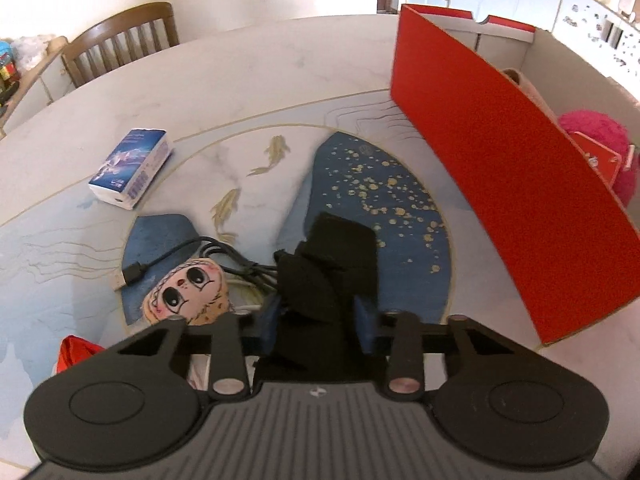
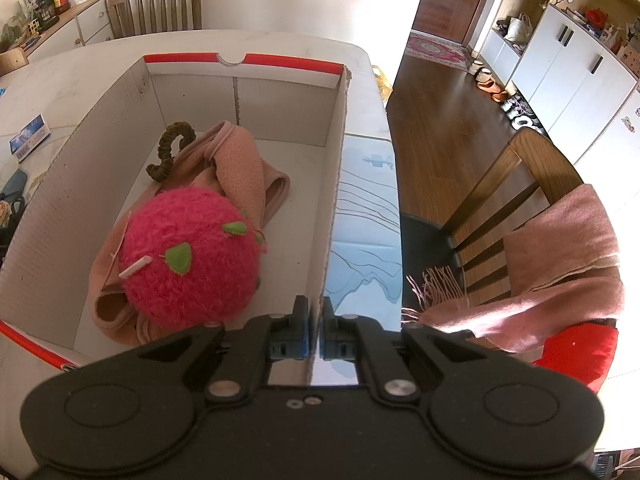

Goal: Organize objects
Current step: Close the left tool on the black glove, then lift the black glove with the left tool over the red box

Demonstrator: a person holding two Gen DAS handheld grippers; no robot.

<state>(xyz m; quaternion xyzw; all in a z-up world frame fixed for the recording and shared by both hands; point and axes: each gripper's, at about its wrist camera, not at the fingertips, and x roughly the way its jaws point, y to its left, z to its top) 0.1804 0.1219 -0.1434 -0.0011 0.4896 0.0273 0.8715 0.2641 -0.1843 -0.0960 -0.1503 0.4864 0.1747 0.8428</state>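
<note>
1. Left tongs (image 1: pixel 320 312) are clamped on a black cloth (image 1: pixel 332 264) held above the counter (image 1: pixel 280 80); carry it rightward over the red box (image 1: pixel 500 184) wall before releasing.
2. Right tongs (image 2: pixel 315 334) pinch the box's near wall; keep it steady.
3. Drop beside the pink plush ball (image 2: pixel 188 256).

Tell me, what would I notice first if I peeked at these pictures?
Probably the fuzzy pink ball with green leaves, lying on a pink cloth inside the big red and white box. The right gripper pinches that box's side wall. The left gripper holds a black cloth above the table, beside a doll face and a tissue pack.
</note>
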